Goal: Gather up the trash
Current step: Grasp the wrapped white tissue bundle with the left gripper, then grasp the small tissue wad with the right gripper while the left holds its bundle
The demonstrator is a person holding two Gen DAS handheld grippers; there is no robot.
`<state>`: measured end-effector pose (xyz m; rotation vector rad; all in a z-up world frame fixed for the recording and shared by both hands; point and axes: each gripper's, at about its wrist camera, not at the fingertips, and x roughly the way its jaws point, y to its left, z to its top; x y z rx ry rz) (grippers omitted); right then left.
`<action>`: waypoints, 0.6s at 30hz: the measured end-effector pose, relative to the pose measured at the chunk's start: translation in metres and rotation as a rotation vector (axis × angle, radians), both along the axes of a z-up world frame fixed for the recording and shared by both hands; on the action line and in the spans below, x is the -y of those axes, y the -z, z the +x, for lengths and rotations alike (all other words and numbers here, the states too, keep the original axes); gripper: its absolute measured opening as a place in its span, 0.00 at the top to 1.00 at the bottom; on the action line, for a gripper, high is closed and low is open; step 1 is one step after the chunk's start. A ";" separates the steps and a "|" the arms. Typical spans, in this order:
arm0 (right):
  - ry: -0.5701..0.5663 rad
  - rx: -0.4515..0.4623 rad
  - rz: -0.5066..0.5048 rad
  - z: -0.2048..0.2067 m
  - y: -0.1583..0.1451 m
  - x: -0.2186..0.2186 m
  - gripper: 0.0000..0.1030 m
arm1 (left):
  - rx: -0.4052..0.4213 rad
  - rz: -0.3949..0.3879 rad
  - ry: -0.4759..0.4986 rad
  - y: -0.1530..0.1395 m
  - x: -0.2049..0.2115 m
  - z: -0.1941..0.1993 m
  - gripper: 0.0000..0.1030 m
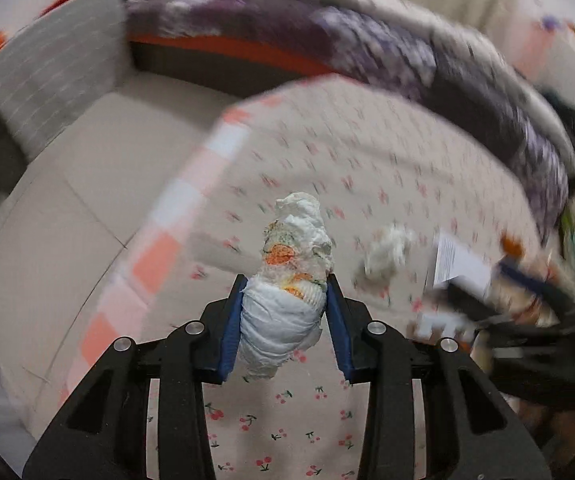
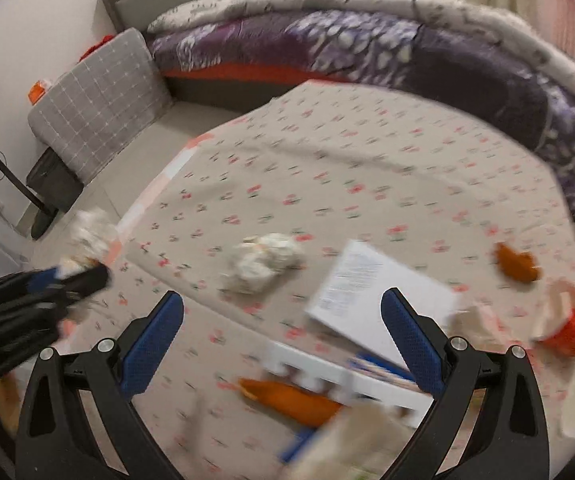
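My left gripper (image 1: 285, 280) is shut on a crumpled wad of white paper with orange print (image 1: 293, 256) and holds it above the cherry-print cloth (image 1: 347, 152). It shows blurred at the left of the right wrist view (image 2: 83, 276). My right gripper (image 2: 281, 304) is open and empty above the cloth (image 2: 367, 152). A crumpled white paper ball (image 2: 265, 260) lies ahead of it, also in the left wrist view (image 1: 387, 252). A white printed sheet (image 2: 379, 292) lies just right of the ball. Orange scraps (image 2: 515, 262) (image 2: 291, 400) and a red wrapper (image 2: 567, 328) lie around.
A bed with a purple and grey quilt (image 2: 367, 40) runs along the far side. A grey grid-pattern mattress pad (image 2: 99, 100) leans at the left, by the tiled floor (image 2: 135, 160). A white strip and blue-edged box (image 2: 347, 376) lie near the right fingers.
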<state>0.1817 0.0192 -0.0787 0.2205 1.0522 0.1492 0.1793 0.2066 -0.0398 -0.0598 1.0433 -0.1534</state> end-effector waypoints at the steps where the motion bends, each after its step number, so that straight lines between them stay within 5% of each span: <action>1: 0.005 -0.020 -0.002 0.007 0.005 -0.009 0.07 | 0.016 -0.023 -0.019 -0.007 -0.006 -0.002 0.64; 10: 0.048 -0.129 -0.055 0.045 0.050 -0.040 0.10 | 0.093 -0.066 -0.074 -0.039 -0.018 -0.015 0.64; 13: 0.028 -0.155 -0.041 0.052 0.061 -0.042 0.29 | 0.086 -0.063 -0.090 -0.038 -0.022 -0.014 0.64; 16: 0.019 -0.123 -0.026 0.055 0.061 -0.039 0.68 | 0.079 -0.063 -0.110 -0.035 -0.025 -0.013 0.64; 18: 0.026 -0.103 0.021 0.055 0.055 -0.033 0.68 | 0.082 -0.063 -0.123 -0.035 -0.028 -0.014 0.64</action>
